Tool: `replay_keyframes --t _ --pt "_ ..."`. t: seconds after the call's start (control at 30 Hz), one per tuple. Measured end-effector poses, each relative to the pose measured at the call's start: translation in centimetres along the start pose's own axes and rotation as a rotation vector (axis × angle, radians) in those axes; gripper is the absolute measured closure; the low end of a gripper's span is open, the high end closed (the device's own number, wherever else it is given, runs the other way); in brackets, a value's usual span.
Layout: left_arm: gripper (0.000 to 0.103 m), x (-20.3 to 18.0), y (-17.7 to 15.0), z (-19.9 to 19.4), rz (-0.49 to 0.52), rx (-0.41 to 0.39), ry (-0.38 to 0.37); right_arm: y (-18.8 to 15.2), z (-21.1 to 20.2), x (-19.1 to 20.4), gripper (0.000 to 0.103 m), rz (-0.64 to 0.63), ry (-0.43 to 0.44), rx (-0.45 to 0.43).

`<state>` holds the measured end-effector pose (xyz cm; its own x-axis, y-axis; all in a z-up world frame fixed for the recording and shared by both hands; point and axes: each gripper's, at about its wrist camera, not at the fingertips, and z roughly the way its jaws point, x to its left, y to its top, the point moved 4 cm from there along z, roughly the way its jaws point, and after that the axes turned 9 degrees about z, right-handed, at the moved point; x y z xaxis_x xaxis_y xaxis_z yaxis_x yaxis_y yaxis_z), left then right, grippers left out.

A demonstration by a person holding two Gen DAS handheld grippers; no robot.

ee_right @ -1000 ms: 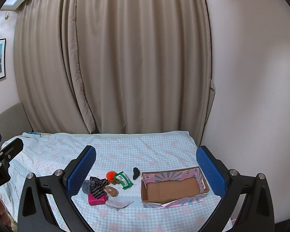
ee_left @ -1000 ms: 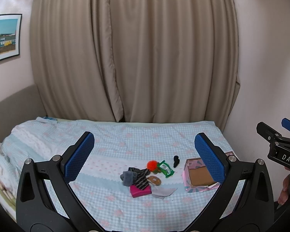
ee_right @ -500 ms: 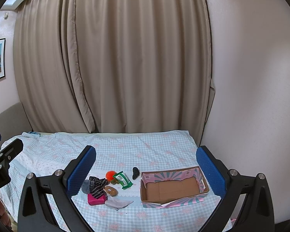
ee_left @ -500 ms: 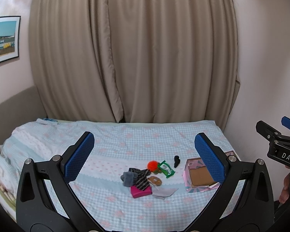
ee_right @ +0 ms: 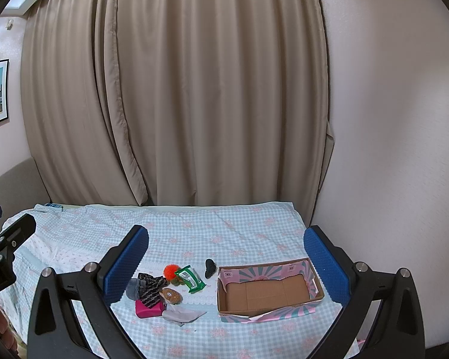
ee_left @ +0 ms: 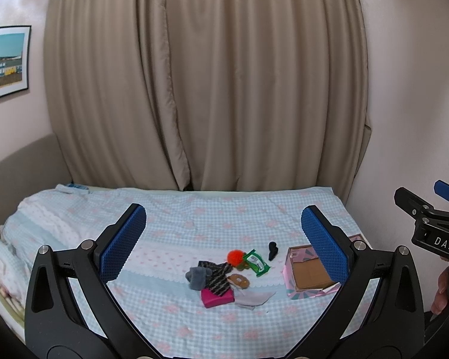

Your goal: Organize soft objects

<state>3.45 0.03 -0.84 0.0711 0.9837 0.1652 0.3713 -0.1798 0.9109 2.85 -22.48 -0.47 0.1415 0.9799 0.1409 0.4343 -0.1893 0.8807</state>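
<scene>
A pile of small soft things lies on the checked bedspread (ee_left: 194, 224): an orange pompom (ee_left: 235, 256), a green packet (ee_left: 255, 262), a black piece (ee_left: 273, 249), a grey sock (ee_left: 197, 278), a dark patterned cloth (ee_left: 218, 278), a brown plush (ee_left: 239, 280), a pink pouch (ee_left: 217, 296) and a pale cloth (ee_left: 253, 297). The pile also shows in the right wrist view (ee_right: 152, 288). An open cardboard box (ee_right: 269, 290) stands right of it. My left gripper (ee_left: 223, 240) and right gripper (ee_right: 224, 258) are open, empty, held well back from the pile.
Beige curtains (ee_left: 206, 89) hang behind the bed. A wall (ee_right: 389, 149) runs along the bed's right side. A framed picture (ee_left: 3, 62) hangs at the left. Folded bedding (ee_left: 3, 263) lies at the bed's left edge.
Both views have drifted very slightly. Nothing on the bed has moved and both grippers stay open.
</scene>
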Motion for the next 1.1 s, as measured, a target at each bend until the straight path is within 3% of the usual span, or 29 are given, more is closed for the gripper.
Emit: replay_keyframes --t 0.5,0.77,0.93,1.1 --pt "0.0 0.4 0.9 1.1 -0.022 0.053 -0.013 1.2 0.7 0.6 0.0 -0.008 0.016 0.063" --pt "0.0 4.6 -3.3 4.0 -0.001 0.099 -0.037 -1.7 2.7 2.8 0.0 0.011 0.005 0.115" --pt "0.0 8.0 -6.5 7.7 0.023 0.148 -0.149 -5.1 4.8 5.7 0.0 0.06 -0.015 0.172" --pt "0.0 10.6 -9.7 13.1 0.103 0.21 -0.264 -9.4 8.5 8.2 0.0 0.182 -0.088 0.246"
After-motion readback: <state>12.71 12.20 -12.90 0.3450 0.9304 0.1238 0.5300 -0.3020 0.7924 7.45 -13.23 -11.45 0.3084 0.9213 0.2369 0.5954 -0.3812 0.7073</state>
